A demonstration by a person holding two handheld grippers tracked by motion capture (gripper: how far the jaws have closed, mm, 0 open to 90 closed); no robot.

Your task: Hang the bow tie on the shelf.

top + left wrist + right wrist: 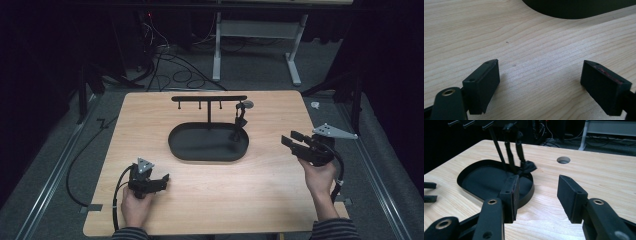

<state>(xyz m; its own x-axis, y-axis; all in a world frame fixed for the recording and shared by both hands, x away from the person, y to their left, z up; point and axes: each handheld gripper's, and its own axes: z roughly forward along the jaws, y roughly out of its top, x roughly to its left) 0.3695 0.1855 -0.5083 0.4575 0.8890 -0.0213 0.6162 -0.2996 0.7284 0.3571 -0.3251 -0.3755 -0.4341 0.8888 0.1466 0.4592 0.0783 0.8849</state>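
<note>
Watch [240, 119]: light, soft strap, hangs from stand [209, 98]; grasp strap.
Left gripper [162, 181] fingers: spread, empty.
Right gripper [290, 139] fingers: spread, empty.

Stand's rail [471, 123] cut off at top — hanging watch [241, 117] too small.

A pale, smooth wooden table [210, 200] with fine visible grain is shown bearing a matt black tray [180, 150], from whose thin black rack [209, 98] a matt black strap [520, 150] is hung; the gripper pads [484, 82] appear matt black.
</note>
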